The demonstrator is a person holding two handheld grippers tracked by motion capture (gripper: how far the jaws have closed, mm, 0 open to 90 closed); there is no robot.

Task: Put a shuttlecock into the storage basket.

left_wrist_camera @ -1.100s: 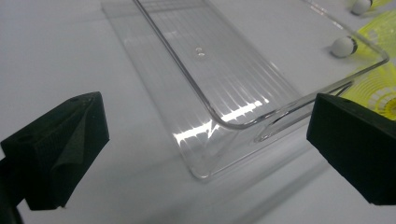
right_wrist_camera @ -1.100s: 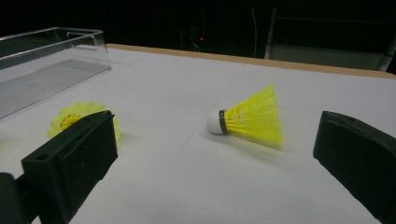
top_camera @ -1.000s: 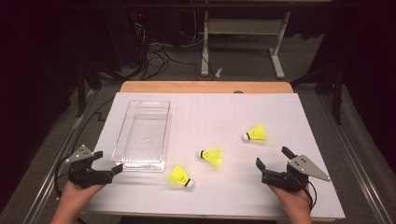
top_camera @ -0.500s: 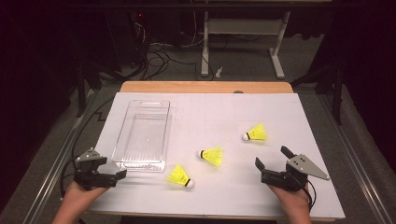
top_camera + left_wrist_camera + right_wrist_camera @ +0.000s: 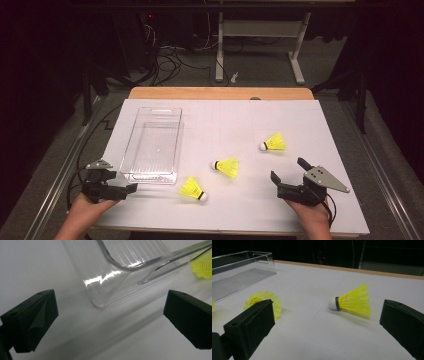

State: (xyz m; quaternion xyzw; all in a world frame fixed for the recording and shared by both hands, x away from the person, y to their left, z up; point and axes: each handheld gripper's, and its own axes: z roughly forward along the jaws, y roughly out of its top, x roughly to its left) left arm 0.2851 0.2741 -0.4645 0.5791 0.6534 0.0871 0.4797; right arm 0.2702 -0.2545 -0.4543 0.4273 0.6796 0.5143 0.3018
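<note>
Both tools, left tool [image 5: 131, 188] and right tool [image 5: 287, 176], sat wide open and empty, pre-grasp; nearest shuttlecock [image 5: 352, 301] lay just ahead of the right one, probably next into the clear bin [image 5: 131, 141].

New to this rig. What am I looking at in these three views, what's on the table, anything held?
No robot: a person holds a two-jaw tool in each hand. The high view looks down on the table, with the left gripper and right gripper at the near edge. The other two views come from cameras riding on each gripper, looking out between its black jaws. On the white surface lie a clear plastic bin, empty, and three yellow shuttlecocks. Both grippers are open and hold nothing.
</note>
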